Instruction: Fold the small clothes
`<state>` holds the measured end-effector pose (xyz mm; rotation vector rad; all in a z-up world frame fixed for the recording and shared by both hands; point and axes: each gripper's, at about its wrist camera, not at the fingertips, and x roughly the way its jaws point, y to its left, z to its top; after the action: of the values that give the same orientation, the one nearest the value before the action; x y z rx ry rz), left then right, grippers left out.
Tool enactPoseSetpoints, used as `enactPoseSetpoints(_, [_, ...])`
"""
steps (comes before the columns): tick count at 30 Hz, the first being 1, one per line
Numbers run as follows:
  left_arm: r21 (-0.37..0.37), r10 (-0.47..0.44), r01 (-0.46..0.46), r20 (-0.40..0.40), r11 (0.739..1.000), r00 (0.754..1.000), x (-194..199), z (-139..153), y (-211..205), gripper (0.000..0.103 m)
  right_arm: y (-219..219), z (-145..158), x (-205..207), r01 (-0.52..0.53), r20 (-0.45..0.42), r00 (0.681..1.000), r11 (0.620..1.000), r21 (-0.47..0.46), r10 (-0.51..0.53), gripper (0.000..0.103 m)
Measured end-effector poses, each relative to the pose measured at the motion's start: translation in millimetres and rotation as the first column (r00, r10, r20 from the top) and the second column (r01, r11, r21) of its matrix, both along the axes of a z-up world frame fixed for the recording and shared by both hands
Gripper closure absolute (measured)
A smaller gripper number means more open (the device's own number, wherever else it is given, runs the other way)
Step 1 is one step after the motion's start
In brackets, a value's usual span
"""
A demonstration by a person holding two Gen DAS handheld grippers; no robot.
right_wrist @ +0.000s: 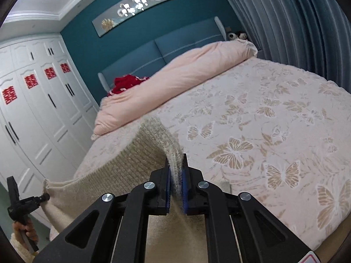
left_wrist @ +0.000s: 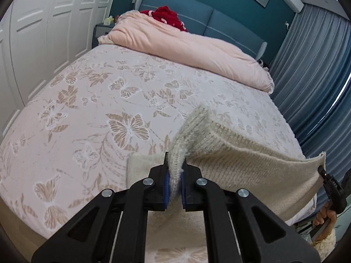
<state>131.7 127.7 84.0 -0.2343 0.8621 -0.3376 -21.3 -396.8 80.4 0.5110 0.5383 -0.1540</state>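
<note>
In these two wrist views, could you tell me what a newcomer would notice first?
A cream knitted garment hangs stretched between the left gripper and right gripper, each shut on an edge of it, above the butterfly-patterned bed. Behind lie a rolled pink duvet and red clothing by the blue headboard.

Cream knit garment (left_wrist: 241,164) hangs stretched, lifted off the bed
</note>
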Motion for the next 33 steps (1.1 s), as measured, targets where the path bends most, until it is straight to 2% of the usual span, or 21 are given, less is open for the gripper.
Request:
enactPoseSetpoints(2, [0.019, 0.011, -0.009, -0.067, 1.0, 0.998, 36, -30, -16, 0.096, -9, -35, 38, 0.036, -0.087, 0.996, 0.999, 0.021, -0.034, 0.096])
enactPoseSetpoints(5, [0.109, 0.027, -0.008, -0.173, 0.994, 0.985, 78, -88, -40, 0.096, -20, -96, 81, 0.082, -0.221, 0.973, 0.995, 0.065, -0.065, 0.096])
enactPoseSetpoints(8, [0.196, 0.048, 0.006, -0.27, 0.981, 0.962, 95, -147, -55, 0.094, -21, -147, 105, 0.09, -0.338, 0.94, 0.991, 0.1, -0.051, 0.091])
enactPoseSetpoints(10, [0.229, 0.06, 0.007, -0.282, 0.973, 0.958, 94, -168, -56, 0.091, -19, -160, 107, 0.104, -0.374, 0.925, 0.991, 0.085, -0.065, 0.088])
enactPoseSetpoints(11, [0.222, 0.062, -0.001, -0.268, 0.975, 0.961, 90, -169, -54, 0.09, -18, -158, 102, 0.12, -0.367, 0.926, 0.99, 0.073, -0.085, 0.083])
enactPoseSetpoints(12, [0.21, 0.066, -0.012, -0.251, 0.978, 0.966, 84, -166, -50, 0.082, -16, -153, 95, 0.133, -0.354, 0.93, 0.989, 0.06, -0.103, 0.075])
enactPoseSetpoints(13, [0.21, 0.08, -0.03, -0.236, 0.977, 0.969, 78, -162, -46, 0.06, -14, -146, 86, 0.147, -0.336, 0.933, 0.989, 0.031, -0.128, 0.071])
enactPoseSetpoints(15, [0.202, 0.133, -0.094, -0.19, 0.975, 0.973, 60, -146, -34, 0.031, 0, -128, 67, 0.148, -0.29, 0.944, 0.988, -0.047, -0.155, 0.068])
enactPoseSetpoints(16, [0.157, 0.151, -0.125, -0.161, 0.98, 0.975, 48, -136, -28, 0.028, 10, -121, 59, 0.125, -0.273, 0.952, 0.99, -0.065, -0.138, 0.068])
enactPoseSetpoints(17, [0.095, 0.148, -0.135, -0.148, 0.986, 0.978, 37, -127, -26, 0.028, 22, -116, 54, 0.087, -0.265, 0.959, 0.994, -0.064, -0.101, 0.068])
enactPoseSetpoints(19, [-0.001, 0.099, -0.1, -0.163, 0.995, 0.982, 15, -116, -36, 0.028, 57, -113, 45, -0.012, -0.244, 0.97, 1.0, 0.0, 0.011, 0.068])
enactPoseSetpoints(21, [-0.025, 0.035, -0.04, -0.159, 0.999, 0.987, -7, -111, -61, 0.028, 100, -121, 42, -0.127, -0.239, 0.96, 0.988, 0.092, 0.146, 0.072])
enactPoseSetpoints(22, [-0.009, 0.002, -0.004, -0.163, 1.0, 0.987, -19, -112, -77, 0.027, 122, -127, 40, -0.17, -0.237, 0.951, 0.976, 0.132, 0.198, 0.074])
enactPoseSetpoints(24, [0.064, -0.075, 0.087, -0.172, 0.994, 0.982, -41, -123, -105, 0.026, 159, -139, 33, -0.23, -0.235, 0.936, 0.961, 0.152, 0.261, 0.074])
enactPoseSetpoints(26, [0.142, -0.102, 0.131, -0.193, 0.981, 0.976, -58, -143, -119, 0.026, 183, -156, 30, -0.272, -0.288, 0.911, 0.954, 0.123, 0.296, 0.074])
enactPoseSetpoints(27, [0.168, -0.104, 0.141, -0.209, 0.976, 0.972, -64, -154, -119, 0.025, 191, -167, 28, -0.286, -0.328, 0.896, 0.954, 0.088, 0.299, 0.079])
enactPoseSetpoints(28, [0.19, -0.104, 0.146, -0.215, 0.971, 0.971, -70, -163, -118, 0.025, 194, -169, 23, -0.29, -0.336, 0.896, 0.955, 0.053, 0.291, 0.079])
enactPoseSetpoints(30, [0.195, -0.111, 0.144, -0.173, 0.97, 0.979, -81, -162, -109, 0.024, 193, -155, 13, -0.286, -0.328, 0.9, 0.957, 0.058, 0.289, 0.076])
enactPoseSetpoints(33, [0.18, -0.088, 0.122, -0.189, 0.976, 0.978, -89, -161, -94, 0.015, 193, -145, -1, -0.299, -0.313, 0.898, 0.951, 0.079, 0.308, 0.072])
